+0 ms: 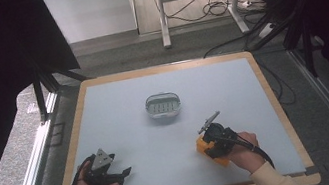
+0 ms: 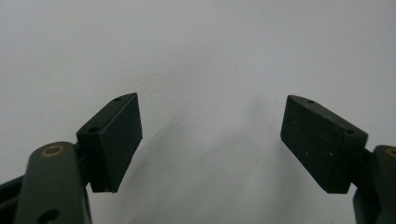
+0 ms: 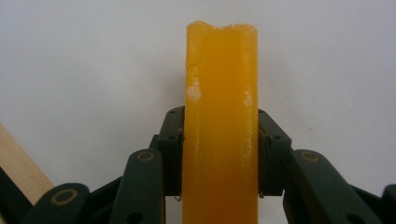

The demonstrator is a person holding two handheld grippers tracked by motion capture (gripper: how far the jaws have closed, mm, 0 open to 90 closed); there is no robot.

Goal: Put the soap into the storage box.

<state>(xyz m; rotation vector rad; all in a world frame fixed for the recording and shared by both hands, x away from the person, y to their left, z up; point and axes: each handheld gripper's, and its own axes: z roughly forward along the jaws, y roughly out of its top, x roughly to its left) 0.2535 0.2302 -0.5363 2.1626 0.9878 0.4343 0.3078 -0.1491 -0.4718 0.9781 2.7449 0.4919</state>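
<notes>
Orange block [image 3: 220,126] clamped upright between the right gripper [image 1: 210,146] jaws at the counter's [image 1: 123,130] near-right, left gripper [image 1: 121,174] jaws wide open and empty near-left, small grey lidded tray [image 1: 162,105] mid-counter, grey-topped, wood-edged, cabled floor [image 1: 111,56] beyond.

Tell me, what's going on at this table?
A person sits at a table with a hand-held gripper in each hand. The right gripper has its jaws clamped on an orange bar of soap, low over the grey mat near the front edge. The left gripper rests with its jaws open and nothing between them. A small soap dish sits in the middle of the table, nothing in it yet.
</notes>
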